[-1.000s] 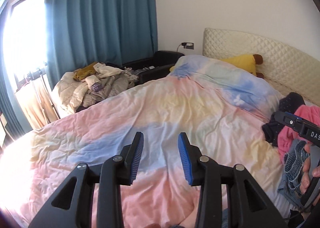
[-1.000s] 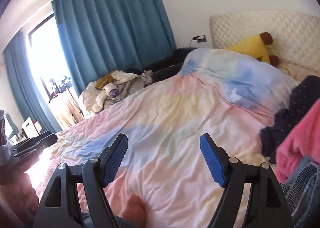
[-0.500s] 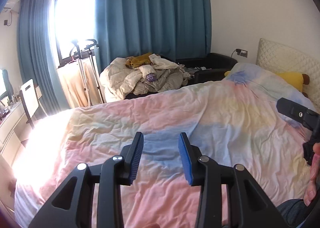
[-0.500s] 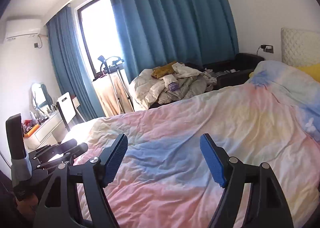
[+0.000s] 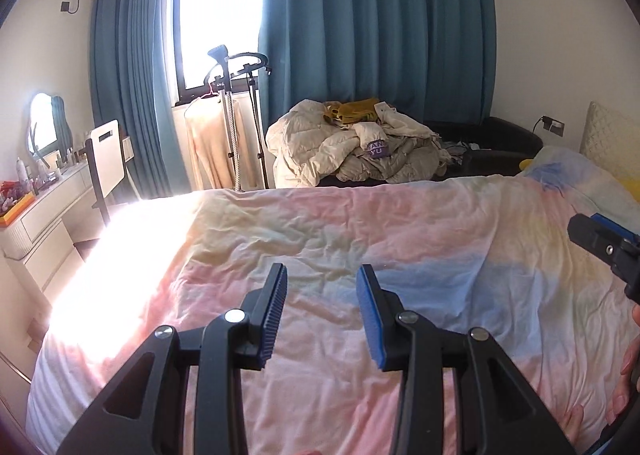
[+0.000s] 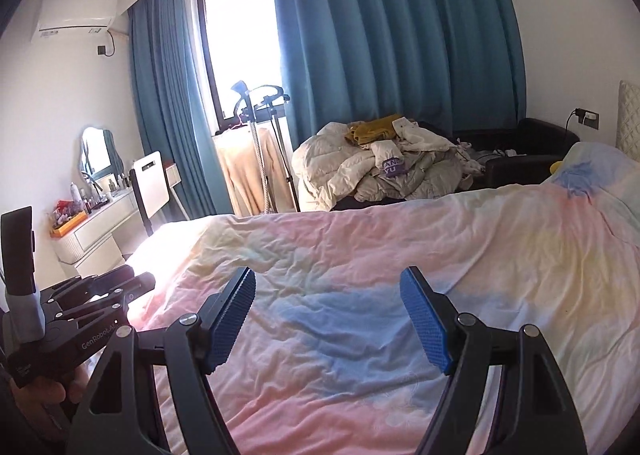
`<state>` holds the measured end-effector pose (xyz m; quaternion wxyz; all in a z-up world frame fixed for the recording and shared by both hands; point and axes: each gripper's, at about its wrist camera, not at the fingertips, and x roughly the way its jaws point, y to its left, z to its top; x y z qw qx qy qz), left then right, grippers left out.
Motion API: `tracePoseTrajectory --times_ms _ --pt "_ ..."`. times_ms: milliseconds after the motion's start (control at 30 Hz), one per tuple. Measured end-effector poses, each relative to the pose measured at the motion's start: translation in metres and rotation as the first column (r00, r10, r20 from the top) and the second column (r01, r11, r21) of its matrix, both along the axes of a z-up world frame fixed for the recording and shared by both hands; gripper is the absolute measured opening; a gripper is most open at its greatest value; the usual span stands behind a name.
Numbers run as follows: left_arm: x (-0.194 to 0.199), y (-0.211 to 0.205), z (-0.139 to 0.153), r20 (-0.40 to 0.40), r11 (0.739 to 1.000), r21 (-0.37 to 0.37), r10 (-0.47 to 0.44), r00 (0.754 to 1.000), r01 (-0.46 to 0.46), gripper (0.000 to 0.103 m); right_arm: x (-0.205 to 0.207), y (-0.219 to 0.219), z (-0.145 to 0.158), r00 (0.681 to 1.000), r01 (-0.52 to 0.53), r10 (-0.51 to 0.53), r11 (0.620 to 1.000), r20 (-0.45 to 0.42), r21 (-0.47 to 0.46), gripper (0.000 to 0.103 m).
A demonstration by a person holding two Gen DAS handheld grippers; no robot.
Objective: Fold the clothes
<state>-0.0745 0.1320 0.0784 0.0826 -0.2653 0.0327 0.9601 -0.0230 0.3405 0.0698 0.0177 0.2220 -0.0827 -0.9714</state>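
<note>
Above the pastel duvet (image 5: 400, 247): left gripper (image 5: 321, 311) and right gripper (image 6: 329, 319) both released, empty. Nothing folded yet; the only clothes visible (heap (image 6: 384, 167) beyond the duvet's far edge) lie untouched.

We see a bed (image 5: 120, 335) covered by a rumpled quilt (image 5: 400, 247) in pink, yellow and blue patches. Sunlight washes out its left edge. Nothing else rests on the stretch of quilt we see.

A home bedroom: bed (image 5: 360, 239), curtains (image 5: 376, 27), dressing table (image 6: 100, 215).
</note>
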Motion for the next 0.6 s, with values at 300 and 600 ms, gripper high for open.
tracePoseTrajectory --times_ms 300,600 --pt "-0.03 -0.008 -0.052 0.072 0.999 0.014 0.038 0.997 -0.039 0.037 -0.032 -0.004 -0.051 0.999 -0.011 0.008 0.997 0.037 0.072 0.076" --pt "-0.035 -0.013 -0.076 0.077 0.998 0.022 0.062 0.995 -0.064 0.037 -0.036 -0.003 -0.087 0.994 -0.011 0.002 0.996 0.107 0.083 0.076"
